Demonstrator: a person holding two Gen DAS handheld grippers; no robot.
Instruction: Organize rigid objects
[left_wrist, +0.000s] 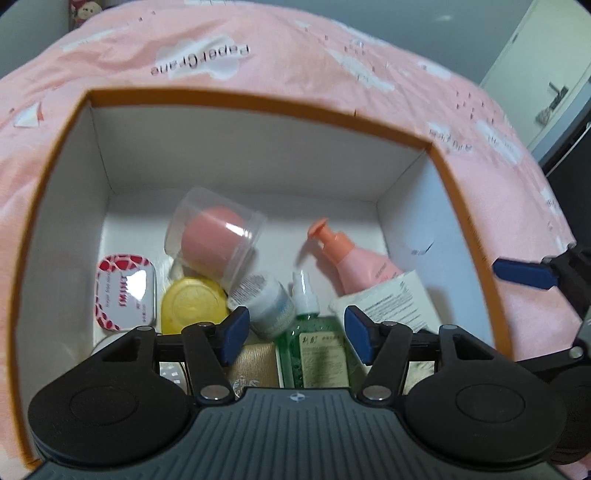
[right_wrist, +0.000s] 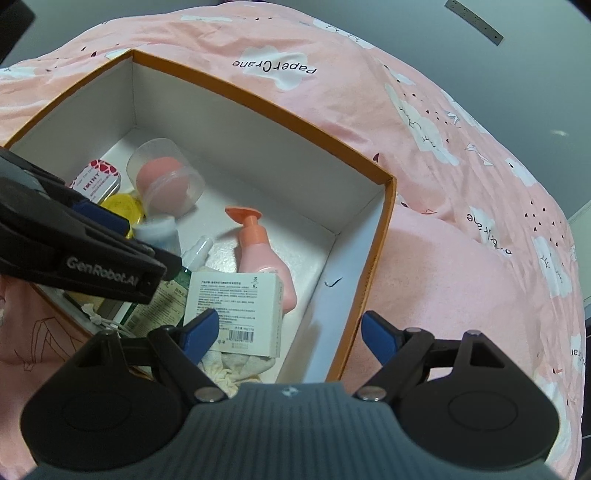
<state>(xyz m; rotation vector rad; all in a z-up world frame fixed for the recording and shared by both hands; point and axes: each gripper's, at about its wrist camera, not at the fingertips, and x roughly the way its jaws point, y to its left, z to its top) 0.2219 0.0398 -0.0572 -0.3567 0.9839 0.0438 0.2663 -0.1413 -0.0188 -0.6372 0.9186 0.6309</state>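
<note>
Left tool (left_wrist: 295, 328): blue pads spread apart, nothing between them, hanging low inside the orange-rimmed white cardboard box (left_wrist: 258, 155).
Directly below its pads: a green translucent spray bottle with a white nozzle (left_wrist: 314, 343), lying flat, nozzle pointing away from the tool; probably light, smooth plastic, somewhat slippery. Best taken across the flat body, not the thin nozzle.
Just left of its left pad: a small white round jar with a printed label (left_wrist: 267, 304), tipped on its side; stiff and short, likely to roll if nudged.
Further left: a yellow round plastic lid-like tub (left_wrist: 194, 304) and a red-and-white flat mint tin (left_wrist: 125, 291), both rigid; the tin is low and would need a pinch on its edges.
Ahead of the tool: a clear plastic cup holding a pink egg-shaped sponge (left_wrist: 216, 238), leaning on the jar; thin walls, easy to crush or topple.
Ahead and right: a pink pump bottle with an orange nozzle (left_wrist: 354, 262), lying down; grip the waist.
Right tool (right_wrist: 288, 332): released, empty, hovering over the box's near right corner, its left pad above a white printed carton (right_wrist: 236, 306); stiff, light, graspable across its narrow sides.
Under everything: pink patterned bed cover (right_wrist: 461, 258).
</note>
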